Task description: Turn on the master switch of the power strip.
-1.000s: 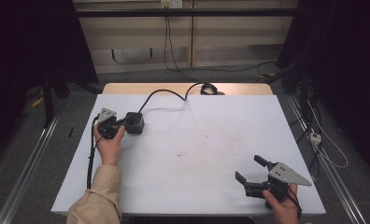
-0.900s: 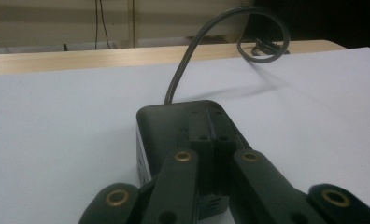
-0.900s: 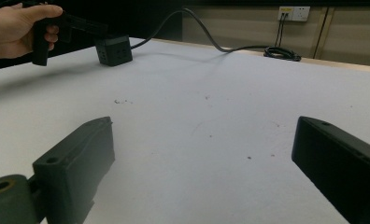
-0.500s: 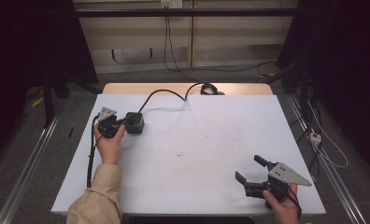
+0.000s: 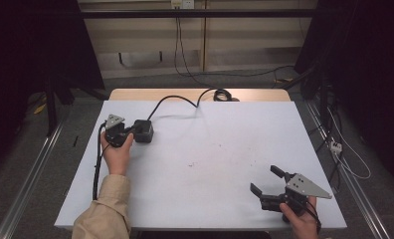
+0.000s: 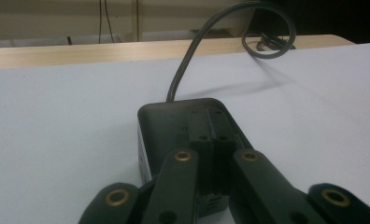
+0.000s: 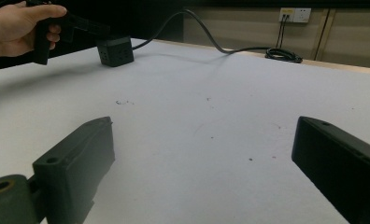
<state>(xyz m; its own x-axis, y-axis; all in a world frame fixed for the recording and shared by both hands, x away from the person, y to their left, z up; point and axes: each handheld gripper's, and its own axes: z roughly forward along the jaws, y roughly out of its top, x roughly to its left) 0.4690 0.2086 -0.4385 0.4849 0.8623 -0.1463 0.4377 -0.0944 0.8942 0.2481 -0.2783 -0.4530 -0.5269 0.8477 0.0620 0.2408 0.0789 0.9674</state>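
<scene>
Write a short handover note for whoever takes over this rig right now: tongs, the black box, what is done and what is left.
Left tongs: shut, jaws together, tips resting over the top of the black cube box at the table's far left. No grip on it that I can see.
Right tongs: open, nothing between the jaws, near the front right corner of the white table.
The box's cable runs to a coil at the far edge.
Done: left tongs brought to the box.
Left: probably pressing or shifting the box; the right tongs are free.

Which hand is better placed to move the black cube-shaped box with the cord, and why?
Left. The left gripper sits shut right over the black box; the right gripper rests open at the table's opposite near corner.
</scene>
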